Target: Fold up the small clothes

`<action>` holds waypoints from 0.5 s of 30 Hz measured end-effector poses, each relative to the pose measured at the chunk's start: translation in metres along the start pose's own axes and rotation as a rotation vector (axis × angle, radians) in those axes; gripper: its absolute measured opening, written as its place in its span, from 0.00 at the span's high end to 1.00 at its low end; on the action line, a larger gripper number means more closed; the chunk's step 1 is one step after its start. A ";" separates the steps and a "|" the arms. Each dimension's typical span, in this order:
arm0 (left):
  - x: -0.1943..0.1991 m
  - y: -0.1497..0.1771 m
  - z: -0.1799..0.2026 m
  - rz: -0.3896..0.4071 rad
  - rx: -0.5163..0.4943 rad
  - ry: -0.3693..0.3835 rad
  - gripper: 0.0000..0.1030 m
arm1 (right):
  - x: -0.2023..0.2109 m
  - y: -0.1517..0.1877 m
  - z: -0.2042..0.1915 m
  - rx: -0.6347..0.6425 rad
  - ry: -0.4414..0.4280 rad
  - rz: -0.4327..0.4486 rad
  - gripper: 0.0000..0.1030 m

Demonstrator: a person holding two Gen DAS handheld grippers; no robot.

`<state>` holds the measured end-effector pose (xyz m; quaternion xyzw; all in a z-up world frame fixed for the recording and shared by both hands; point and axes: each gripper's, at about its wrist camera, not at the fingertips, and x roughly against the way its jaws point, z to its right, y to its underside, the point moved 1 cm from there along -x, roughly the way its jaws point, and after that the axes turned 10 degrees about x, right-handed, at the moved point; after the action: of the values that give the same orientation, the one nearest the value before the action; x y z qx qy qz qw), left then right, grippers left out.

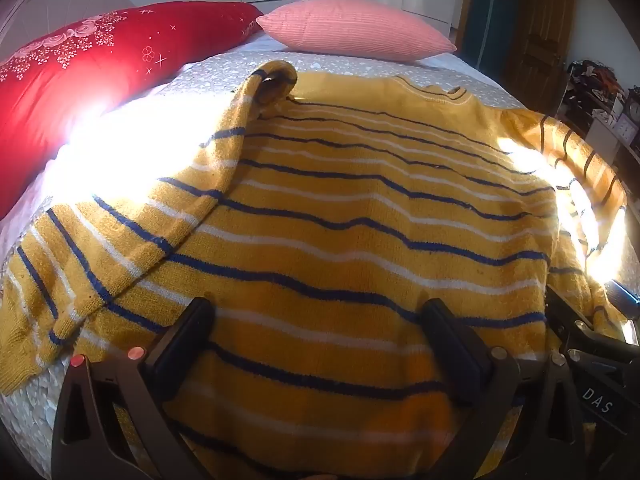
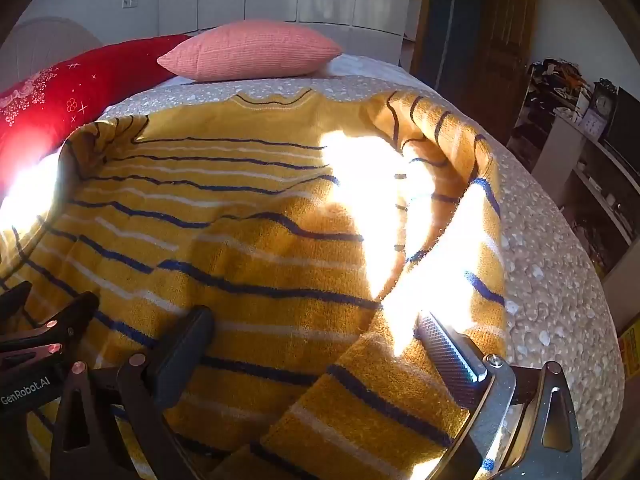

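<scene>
The yellow striped sweater lay flat on the bed, spread across most of the speckled grey cover, neckline at the far end toward the pillows and hem at the near end under both grippers. Its long axis ran from the near edge of the bed toward the headboard, stripes crossing it left to right.

Progress looked early. Both sleeves sat turned in over the body: the left sleeve lay diagonally along the left side, the right sleeve curved back along the right side toward the hem. The body itself was not folded yet (no halving or thirds visible), so the main folds were probably left.

The left gripper hung over the hem area with its jaws wide apart, nothing between them. The right gripper was also spread wide over the near end of the right sleeve; contact could not be told through the sun glare.

A pink pillow and a red pillow sat beyond the neckline, clear of the sweater.
</scene>
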<state>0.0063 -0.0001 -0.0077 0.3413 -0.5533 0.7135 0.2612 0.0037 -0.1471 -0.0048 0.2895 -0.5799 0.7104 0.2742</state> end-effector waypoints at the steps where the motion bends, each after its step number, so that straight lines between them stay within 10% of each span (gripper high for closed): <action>1: 0.000 0.000 0.000 0.000 0.000 0.000 0.00 | 0.000 0.000 0.000 -0.001 -0.001 0.001 0.00; 15: 0.000 0.000 0.000 0.001 0.002 0.003 0.00 | 0.001 0.001 -0.002 0.011 0.016 0.002 0.00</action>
<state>0.0063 -0.0002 -0.0076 0.3402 -0.5525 0.7146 0.2614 0.0025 -0.1450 -0.0050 0.2847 -0.5743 0.7160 0.2764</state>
